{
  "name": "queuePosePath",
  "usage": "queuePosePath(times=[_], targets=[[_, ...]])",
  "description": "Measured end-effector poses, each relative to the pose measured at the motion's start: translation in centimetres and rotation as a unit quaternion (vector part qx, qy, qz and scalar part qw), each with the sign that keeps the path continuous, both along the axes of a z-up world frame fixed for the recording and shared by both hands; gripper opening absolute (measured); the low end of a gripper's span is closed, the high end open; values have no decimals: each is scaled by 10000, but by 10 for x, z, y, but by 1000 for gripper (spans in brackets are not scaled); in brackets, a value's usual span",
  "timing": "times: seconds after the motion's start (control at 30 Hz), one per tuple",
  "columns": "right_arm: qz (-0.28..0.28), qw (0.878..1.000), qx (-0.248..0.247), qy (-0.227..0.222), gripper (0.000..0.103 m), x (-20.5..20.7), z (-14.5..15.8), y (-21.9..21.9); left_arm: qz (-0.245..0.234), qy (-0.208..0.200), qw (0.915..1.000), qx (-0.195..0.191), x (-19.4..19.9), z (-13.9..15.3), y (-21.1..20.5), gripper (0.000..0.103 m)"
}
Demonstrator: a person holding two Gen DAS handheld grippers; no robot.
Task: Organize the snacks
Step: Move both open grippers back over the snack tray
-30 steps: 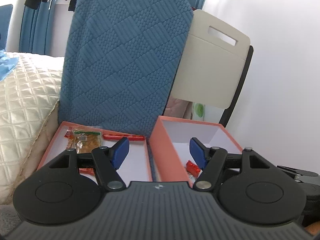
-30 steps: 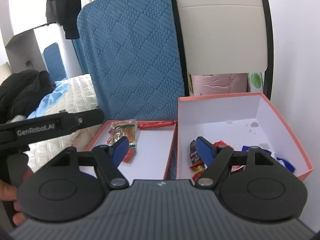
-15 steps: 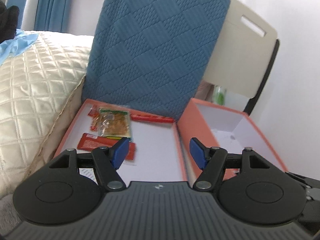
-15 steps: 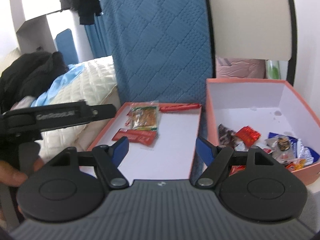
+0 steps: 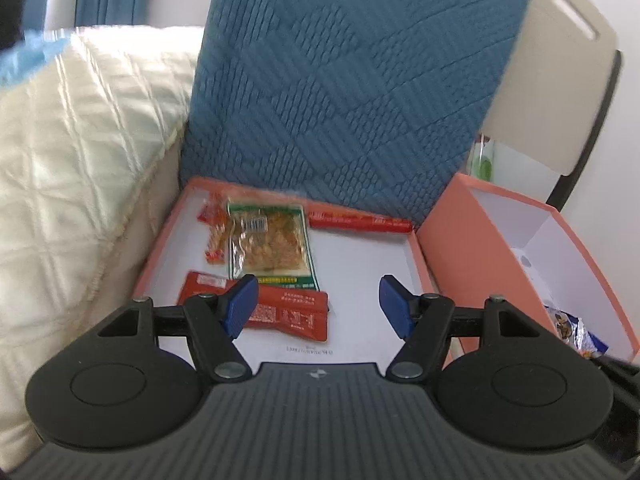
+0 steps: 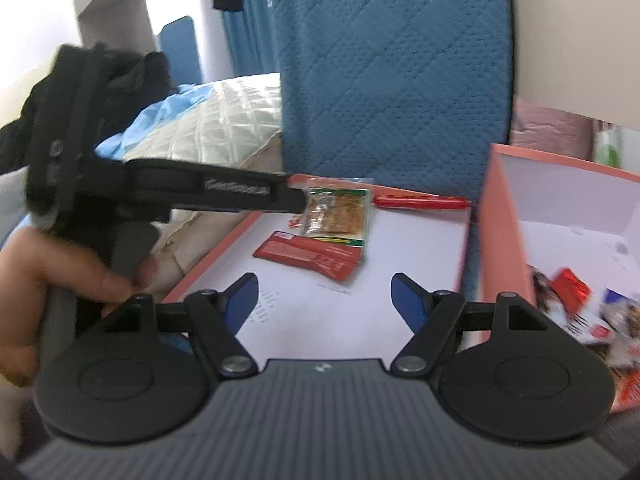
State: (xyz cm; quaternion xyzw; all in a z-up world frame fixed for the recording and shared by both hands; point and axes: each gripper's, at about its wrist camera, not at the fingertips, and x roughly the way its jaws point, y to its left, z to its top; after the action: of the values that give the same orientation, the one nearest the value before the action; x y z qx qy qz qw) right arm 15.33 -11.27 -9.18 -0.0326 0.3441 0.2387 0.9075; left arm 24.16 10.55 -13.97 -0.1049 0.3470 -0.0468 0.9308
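Over the shallow tray [image 5: 160, 240], left tongs [image 5: 316, 300] and right tongs [image 6: 324, 300] gape wide, empty.

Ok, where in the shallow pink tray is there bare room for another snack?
The shallow pink tray is bare on its right half, below the long red stick pack. Its left side is crowded: clear green-edged packet, flat red sachet.

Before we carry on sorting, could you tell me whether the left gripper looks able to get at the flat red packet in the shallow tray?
Probably yes. The left gripper is open and empty, the flat red packet lies uncovered just ahead of its fingertips in the shallow tray, and nothing stands between them.
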Motion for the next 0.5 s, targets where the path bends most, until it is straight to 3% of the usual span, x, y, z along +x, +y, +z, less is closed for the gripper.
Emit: queuePosePath(times=[0.5], targets=[[627,9953,-215,704,72,87,-48,39,178,937,9944,-447,113,-53,38,72]])
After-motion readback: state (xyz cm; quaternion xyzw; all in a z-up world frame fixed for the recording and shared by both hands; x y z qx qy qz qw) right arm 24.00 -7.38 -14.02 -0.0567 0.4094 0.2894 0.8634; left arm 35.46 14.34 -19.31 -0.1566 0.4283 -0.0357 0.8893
